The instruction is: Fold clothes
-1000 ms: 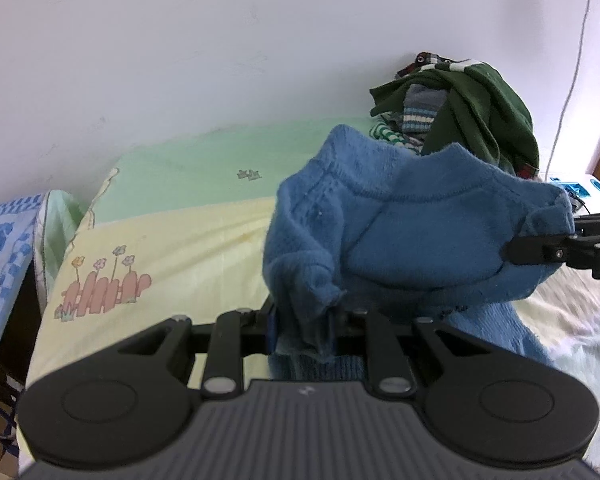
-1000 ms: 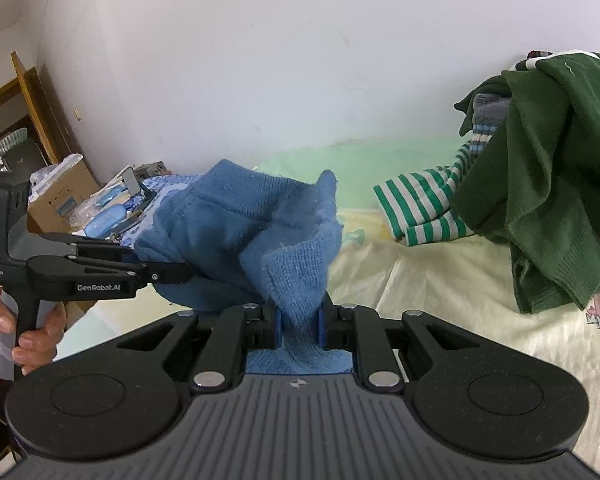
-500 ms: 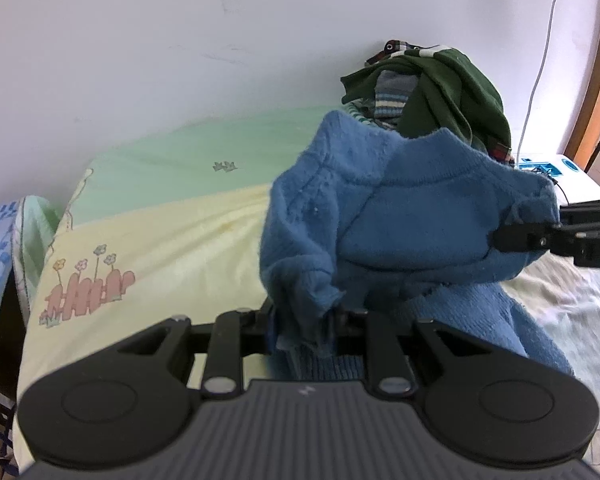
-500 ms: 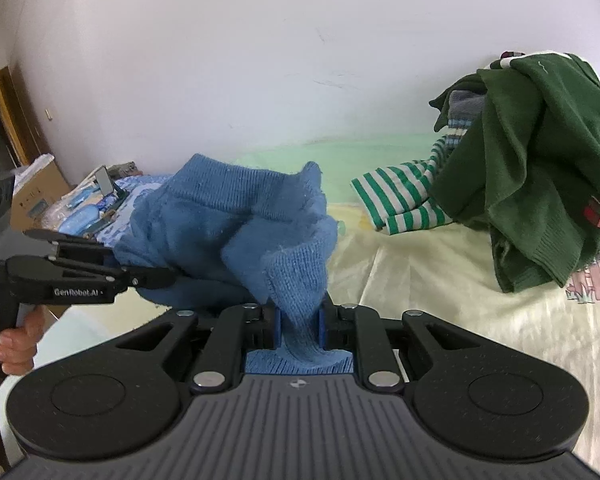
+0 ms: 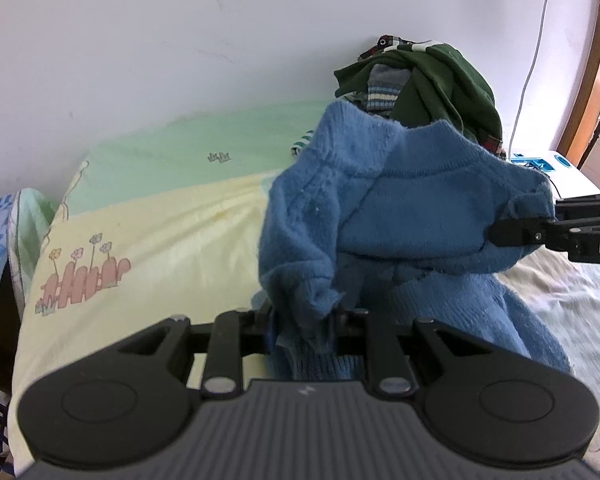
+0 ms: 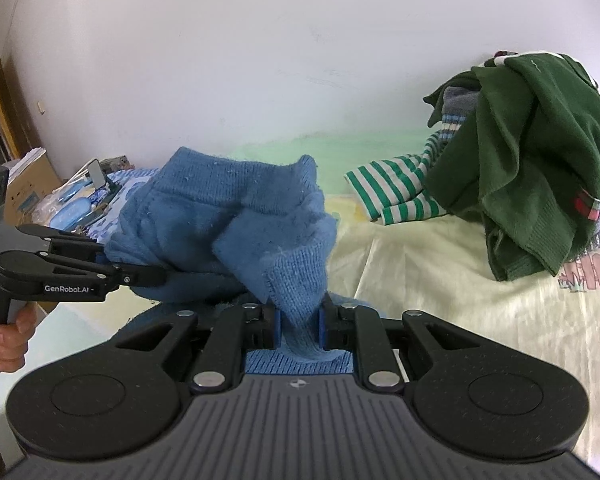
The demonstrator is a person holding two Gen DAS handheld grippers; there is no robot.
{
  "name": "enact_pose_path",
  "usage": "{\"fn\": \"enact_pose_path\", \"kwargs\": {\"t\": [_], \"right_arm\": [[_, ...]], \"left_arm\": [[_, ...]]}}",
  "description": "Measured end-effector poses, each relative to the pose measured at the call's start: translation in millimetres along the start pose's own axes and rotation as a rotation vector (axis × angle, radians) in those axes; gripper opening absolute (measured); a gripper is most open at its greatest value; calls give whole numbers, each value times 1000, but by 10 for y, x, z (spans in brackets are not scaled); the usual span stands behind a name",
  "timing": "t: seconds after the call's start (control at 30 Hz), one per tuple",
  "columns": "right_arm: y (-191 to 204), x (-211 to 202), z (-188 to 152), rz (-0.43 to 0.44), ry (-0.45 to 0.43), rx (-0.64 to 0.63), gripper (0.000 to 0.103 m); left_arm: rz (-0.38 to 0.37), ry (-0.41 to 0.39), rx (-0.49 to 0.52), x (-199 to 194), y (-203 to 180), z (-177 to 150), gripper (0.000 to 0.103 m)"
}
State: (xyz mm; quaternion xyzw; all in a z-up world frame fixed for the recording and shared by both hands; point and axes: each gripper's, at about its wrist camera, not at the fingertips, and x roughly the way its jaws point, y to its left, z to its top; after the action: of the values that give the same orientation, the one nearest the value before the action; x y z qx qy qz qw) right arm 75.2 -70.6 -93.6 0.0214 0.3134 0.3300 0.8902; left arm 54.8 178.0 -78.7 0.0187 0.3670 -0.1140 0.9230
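While a blue knit sweater (image 5: pixel 412 216) is being held up over the bed sheet (image 6: pixel 460 288), its edges are being pinched by the left gripper (image 5: pixel 306 322) and right gripper (image 6: pixel 298 326). Green clothes (image 6: pixel 532 160) are being left piled nearby.

Blue sweater (image 5: pixel 412 216) fuzzy knit; green sweater (image 6: pixel 540 152) finer matt knit.

White plastered wall (image 5: pixel 180 32) behind the bed, faintly scuffed, evenly lit by daylight. Bed covered by a pale yellow sheet (image 5: pixel 172 232) with a green band along the wall edge and a printed fence-and-flowers motif (image 5: pixel 84 276). White cable (image 5: pixel 534 56) run down the wall near the bed's far right corner, wooden door frame (image 5: pixel 592 60) beside it. Cardboard box (image 6: pixel 24 188) and clutter seen past the bed's left edge.
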Motion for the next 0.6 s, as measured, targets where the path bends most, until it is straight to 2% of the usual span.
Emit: {"fn": "enact_pose_path", "kwargs": {"t": [0.6], "right_arm": [[-30, -57, -26, 66, 39, -116, 17]], "left_arm": [[6, 26, -18, -95, -77, -148, 20]]}}
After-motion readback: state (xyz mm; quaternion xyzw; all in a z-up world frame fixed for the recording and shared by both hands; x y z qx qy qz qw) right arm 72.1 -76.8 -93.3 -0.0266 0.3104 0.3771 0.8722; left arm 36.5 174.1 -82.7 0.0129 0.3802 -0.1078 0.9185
